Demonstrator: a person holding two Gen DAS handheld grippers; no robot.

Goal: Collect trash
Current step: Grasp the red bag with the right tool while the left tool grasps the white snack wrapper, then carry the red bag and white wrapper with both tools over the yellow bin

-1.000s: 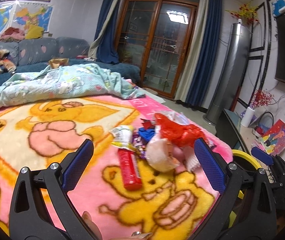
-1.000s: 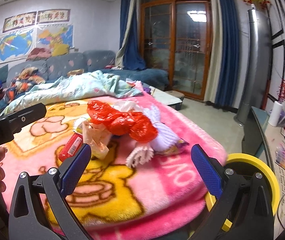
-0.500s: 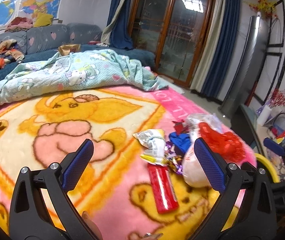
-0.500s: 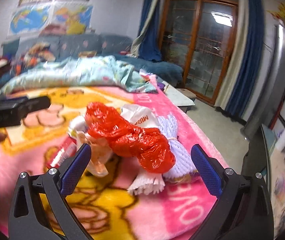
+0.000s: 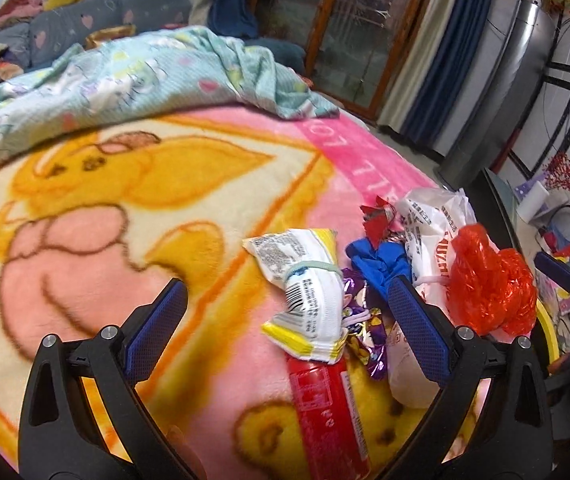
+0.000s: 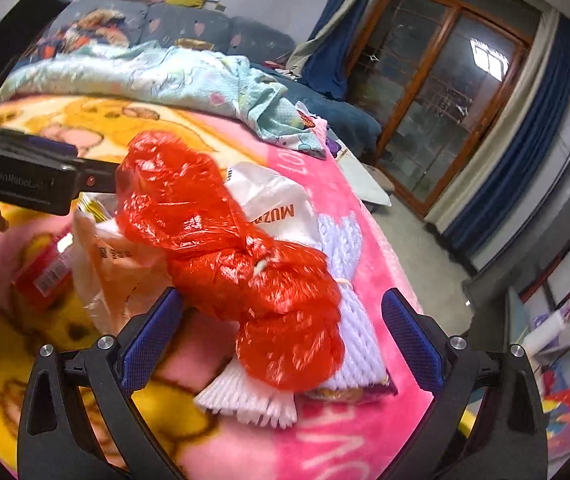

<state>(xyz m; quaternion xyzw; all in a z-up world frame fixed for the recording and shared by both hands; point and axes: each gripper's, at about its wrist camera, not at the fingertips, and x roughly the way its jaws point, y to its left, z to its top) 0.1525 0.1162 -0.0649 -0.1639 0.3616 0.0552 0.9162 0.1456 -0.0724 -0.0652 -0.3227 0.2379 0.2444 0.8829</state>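
Tongs wide – left tongs (image 5: pixel 283 320) over wrappers, right tongs (image 6: pixel 281 326) round red bag (image 6: pixel 221 248).

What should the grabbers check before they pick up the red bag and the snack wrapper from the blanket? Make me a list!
1. Right gripper open wide enough for the red plastic bag: ok, jaws spread with the bag's lower end between them.
2. Left gripper open around the white and yellow wrapper: ok.
3. Both grippers empty: ok, nothing is pinched.
4. Red bag free to lift alone: not ok, it lies on the white foam net and the white printed bag.
5. Wrapper free to lift alone: not ok, it overlaps the red tube and the purple foil.
6. Bin ready: cannot tell, only a yellow rim shows past the blanket.
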